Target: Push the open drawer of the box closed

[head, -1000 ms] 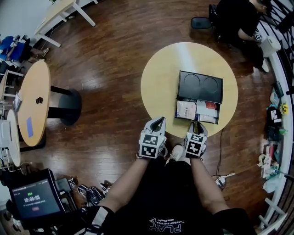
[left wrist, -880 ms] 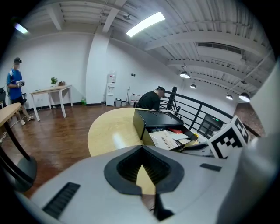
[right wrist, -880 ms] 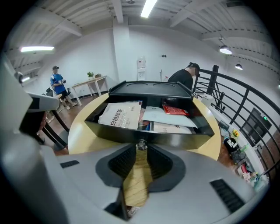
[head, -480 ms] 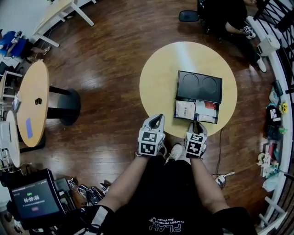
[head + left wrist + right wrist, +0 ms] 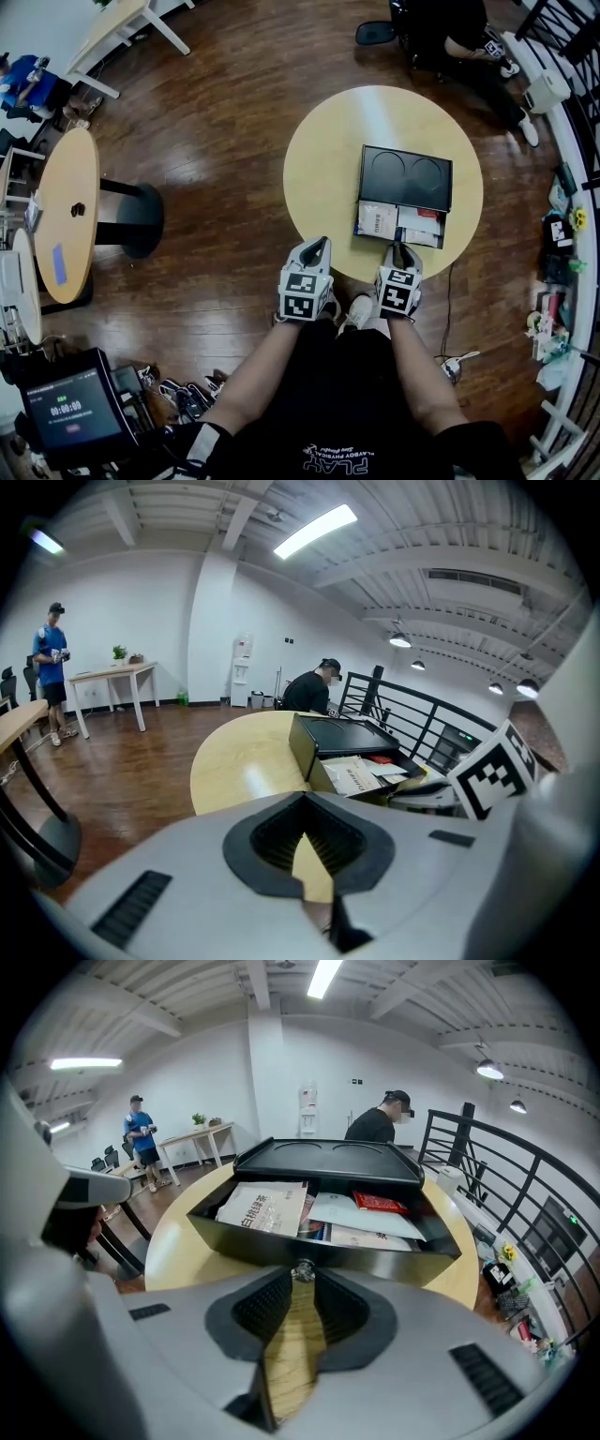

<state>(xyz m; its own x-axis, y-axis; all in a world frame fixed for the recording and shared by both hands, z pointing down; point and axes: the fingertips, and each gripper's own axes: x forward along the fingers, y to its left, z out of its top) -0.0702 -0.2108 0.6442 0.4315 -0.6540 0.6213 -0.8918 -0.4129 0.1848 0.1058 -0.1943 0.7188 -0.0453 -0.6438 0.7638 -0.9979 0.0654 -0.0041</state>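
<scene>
A black box [image 5: 406, 176] lies on the round yellow table [image 5: 323, 178], its drawer [image 5: 398, 225] pulled out toward me and filled with papers and booklets. My right gripper [image 5: 398, 249] is shut, its tips at the drawer's front wall. In the right gripper view the tips of the right gripper [image 5: 302, 1283] sit right at a small metal knob [image 5: 302, 1270] on the drawer front [image 5: 375, 1255]. My left gripper [image 5: 319, 244] is shut and holds nothing; it hovers at the table's near edge, left of the drawer. From the left gripper [image 5: 303, 803] the box [image 5: 337, 733] shows ahead to the right.
A seated person [image 5: 450, 28] in black is behind the table. A black railing [image 5: 572, 141] with clutter on the floor runs along the right. Another round table [image 5: 70, 206] stands at the left, a white desk [image 5: 122, 28] further back. A person [image 5: 49, 667] stands far left.
My right gripper has edged forward against the drawer front, and the drawer looks pushed in a little. The left gripper has barely moved.
</scene>
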